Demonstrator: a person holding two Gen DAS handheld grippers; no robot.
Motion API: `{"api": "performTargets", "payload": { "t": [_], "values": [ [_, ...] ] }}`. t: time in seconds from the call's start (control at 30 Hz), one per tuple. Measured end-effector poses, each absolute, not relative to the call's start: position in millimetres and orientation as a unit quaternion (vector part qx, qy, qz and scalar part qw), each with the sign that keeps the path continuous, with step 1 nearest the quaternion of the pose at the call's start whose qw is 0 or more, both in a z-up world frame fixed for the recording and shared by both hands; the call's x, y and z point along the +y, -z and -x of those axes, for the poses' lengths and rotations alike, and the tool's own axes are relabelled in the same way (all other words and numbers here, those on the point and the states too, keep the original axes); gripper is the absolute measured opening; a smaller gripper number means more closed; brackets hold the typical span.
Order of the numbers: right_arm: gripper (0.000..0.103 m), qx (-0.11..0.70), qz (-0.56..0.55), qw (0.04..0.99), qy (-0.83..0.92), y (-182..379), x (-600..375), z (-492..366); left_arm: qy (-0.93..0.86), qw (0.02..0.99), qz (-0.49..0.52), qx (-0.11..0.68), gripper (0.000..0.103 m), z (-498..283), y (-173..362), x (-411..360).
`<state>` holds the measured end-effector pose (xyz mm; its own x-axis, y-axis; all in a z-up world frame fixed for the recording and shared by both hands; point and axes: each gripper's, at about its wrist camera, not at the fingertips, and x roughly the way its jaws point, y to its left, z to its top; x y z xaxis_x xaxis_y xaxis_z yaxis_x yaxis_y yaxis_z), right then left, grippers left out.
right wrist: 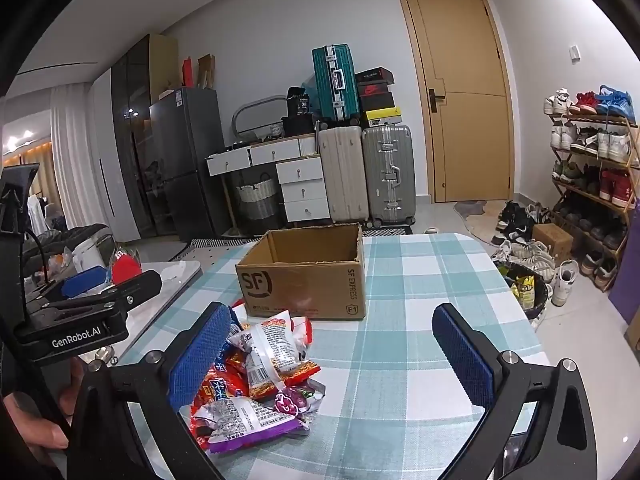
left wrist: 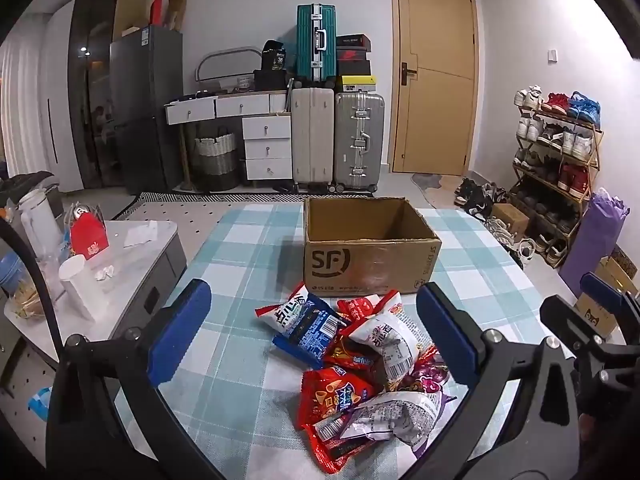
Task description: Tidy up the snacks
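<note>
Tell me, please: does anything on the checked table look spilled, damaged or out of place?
Nothing looks spilled or damaged. The snack packets lie in a loose, overlapping heap in front of the cardboard box, which stands upright, open and looks empty. That is only unsorted, not odd. Both tools are open and hold nothing.

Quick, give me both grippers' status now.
Left gripper: open, holding nothing, above the snack packets.
Right gripper: open, holding nothing.
</note>
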<state>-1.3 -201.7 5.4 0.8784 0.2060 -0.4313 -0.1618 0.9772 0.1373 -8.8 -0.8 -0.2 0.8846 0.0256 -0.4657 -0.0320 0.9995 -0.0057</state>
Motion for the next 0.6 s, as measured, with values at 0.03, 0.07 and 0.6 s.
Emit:
{"api": "performTargets", "payload": {
  "t": [0.03,0.07,0.6],
  "values": [
    [0.103,0.228,-0.049,0.968,-0.095,-5.4,-201.4,1.1,-0.015,0.971,0.006,0.239,0.103,8.8,0.4,-0.7],
    [0.103,0.227,-0.048,0.968,-0.094,-5.3,-201.3,1.1,-0.015,0.971,0.006,0.240,0.103,8.7,0.5,-0.6],
    [0.103,0.228,-0.048,0.968,-0.094,-5.1,-200.3,2.3,-0.013,0.970,0.005,0.241,0.103,13.0,-0.1,4.1]
  ]
}}
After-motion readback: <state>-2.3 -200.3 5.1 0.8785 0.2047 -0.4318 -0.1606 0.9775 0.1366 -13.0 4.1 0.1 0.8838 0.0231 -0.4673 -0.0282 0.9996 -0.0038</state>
